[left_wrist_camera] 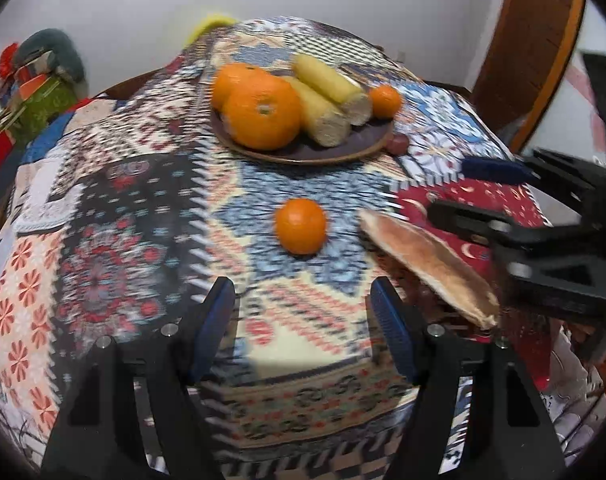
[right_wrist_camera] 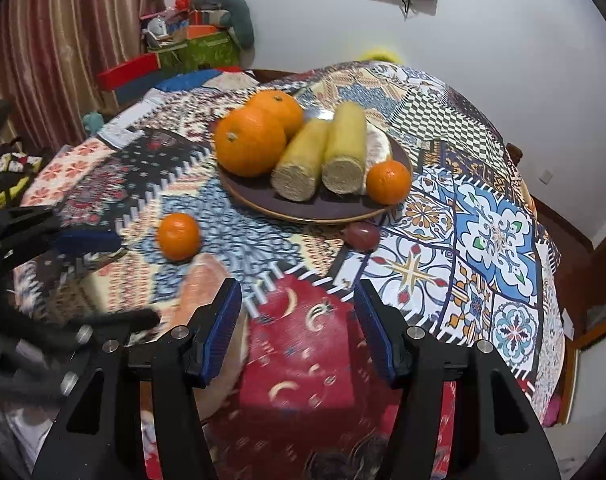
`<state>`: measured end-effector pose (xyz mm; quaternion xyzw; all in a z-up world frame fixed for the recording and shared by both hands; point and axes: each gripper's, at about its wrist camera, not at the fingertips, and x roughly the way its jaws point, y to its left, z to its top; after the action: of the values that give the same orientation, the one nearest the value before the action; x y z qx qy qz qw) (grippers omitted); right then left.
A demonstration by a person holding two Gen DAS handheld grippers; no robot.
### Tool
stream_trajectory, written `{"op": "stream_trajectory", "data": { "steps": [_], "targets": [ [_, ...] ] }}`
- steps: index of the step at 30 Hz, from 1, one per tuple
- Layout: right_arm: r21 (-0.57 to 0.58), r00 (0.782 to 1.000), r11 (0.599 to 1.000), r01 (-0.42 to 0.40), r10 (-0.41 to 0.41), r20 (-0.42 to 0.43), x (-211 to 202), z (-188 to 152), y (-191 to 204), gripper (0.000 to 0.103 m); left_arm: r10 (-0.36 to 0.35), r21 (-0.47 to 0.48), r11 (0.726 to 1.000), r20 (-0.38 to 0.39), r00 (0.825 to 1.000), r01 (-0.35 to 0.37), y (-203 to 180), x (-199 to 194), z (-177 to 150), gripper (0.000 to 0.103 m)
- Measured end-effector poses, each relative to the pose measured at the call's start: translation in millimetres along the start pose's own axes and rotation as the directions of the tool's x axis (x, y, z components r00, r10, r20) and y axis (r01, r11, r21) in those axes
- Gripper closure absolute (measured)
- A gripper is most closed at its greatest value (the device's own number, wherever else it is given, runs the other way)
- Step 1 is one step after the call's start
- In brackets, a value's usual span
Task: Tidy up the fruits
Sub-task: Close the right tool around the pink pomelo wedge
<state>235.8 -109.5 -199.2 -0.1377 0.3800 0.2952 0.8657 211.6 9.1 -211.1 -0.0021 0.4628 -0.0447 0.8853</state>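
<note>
A dark plate [left_wrist_camera: 359,142] [right_wrist_camera: 331,206] on the patterned tablecloth holds two big oranges [left_wrist_camera: 262,111] [right_wrist_camera: 249,141], two pale yellow stalk pieces [left_wrist_camera: 325,114] [right_wrist_camera: 301,160] and a small orange [left_wrist_camera: 385,101] [right_wrist_camera: 388,182]. A loose small orange [left_wrist_camera: 301,226] [right_wrist_camera: 179,236] lies in front of the plate. A dark red fruit [left_wrist_camera: 397,143] [right_wrist_camera: 362,236] lies by the plate's rim. A long tan fruit piece [left_wrist_camera: 427,264] [right_wrist_camera: 201,292] lies near the table's front. My left gripper [left_wrist_camera: 301,332] is open and empty. My right gripper [right_wrist_camera: 299,332] is open and empty, beside the tan piece.
The round table [right_wrist_camera: 499,236] drops off on all sides. Boxes and soft toys [right_wrist_camera: 195,44] are stacked at the back left against the wall. A curtain [right_wrist_camera: 43,40] hangs at the left. A wooden chair [left_wrist_camera: 531,52] stands at the right.
</note>
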Motion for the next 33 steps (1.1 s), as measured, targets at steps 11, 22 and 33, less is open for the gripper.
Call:
{"op": "stream_trajectory", "data": {
  "steps": [11,22,33],
  "targets": [
    [0.046,0.996,0.995,-0.090,0.090,-0.005,-4,-3,30,0.048,0.027,-0.180,0.984,0.041,0.999,-0.019,73,-26,-10,0.033],
    [0.043,0.994,0.998,-0.052,0.056,-0.093,31,7,31,0.048,0.001,-0.163,0.987,0.052,0.999,0.007,68,-22,-13,0.033],
    [0.108,0.996,0.994,-0.024,0.034,-0.087,22,-9,-1,0.049,-0.006,-0.127,0.992,0.039,0.999,0.011,54,-13,-11,0.033]
  ]
}}
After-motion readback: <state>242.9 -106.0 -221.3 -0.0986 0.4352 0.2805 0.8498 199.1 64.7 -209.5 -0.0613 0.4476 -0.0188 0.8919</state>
